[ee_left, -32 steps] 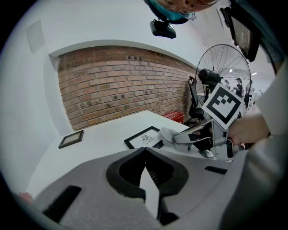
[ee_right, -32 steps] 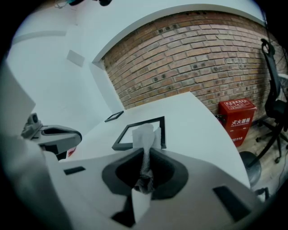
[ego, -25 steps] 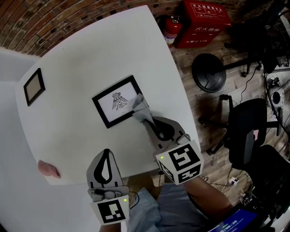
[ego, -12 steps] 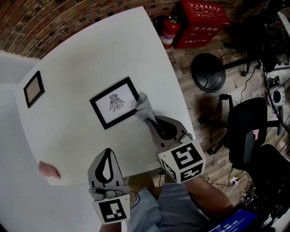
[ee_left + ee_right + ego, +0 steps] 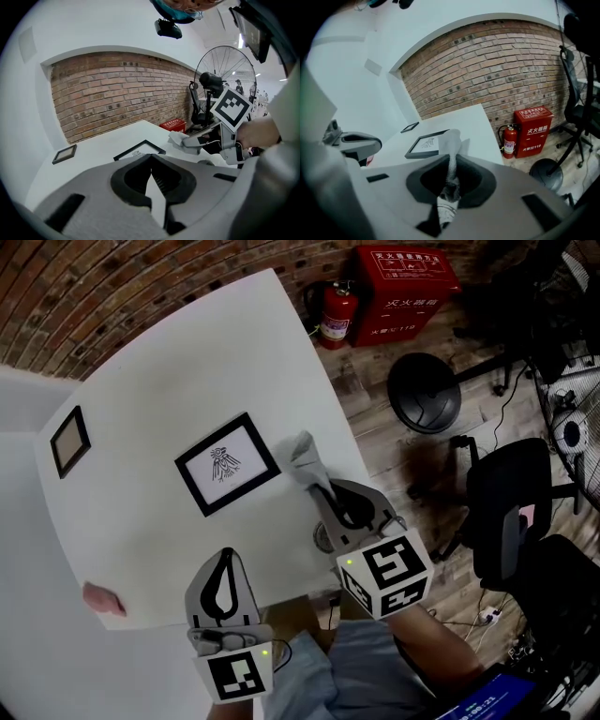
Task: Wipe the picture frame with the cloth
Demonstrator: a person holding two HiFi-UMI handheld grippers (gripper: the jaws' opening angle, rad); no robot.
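White table (image 5: 187, 371) below: right gripper (image 5: 316, 486) extended, jaws pinching cloth (image 5: 300, 454); left gripper (image 5: 223, 559) held back, jaws together.

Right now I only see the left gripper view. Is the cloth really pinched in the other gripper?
Observer: Yes. The right gripper view shows the right gripper shut on the cloth, which runs down between its jaws.
Operator: Is the cloth on the frame?
Observer: No. In the head view it sits just past the frame's right side, apart from it.
Operator: Is something hiding from me?
Observer: A pink thing lies at the table's edge.
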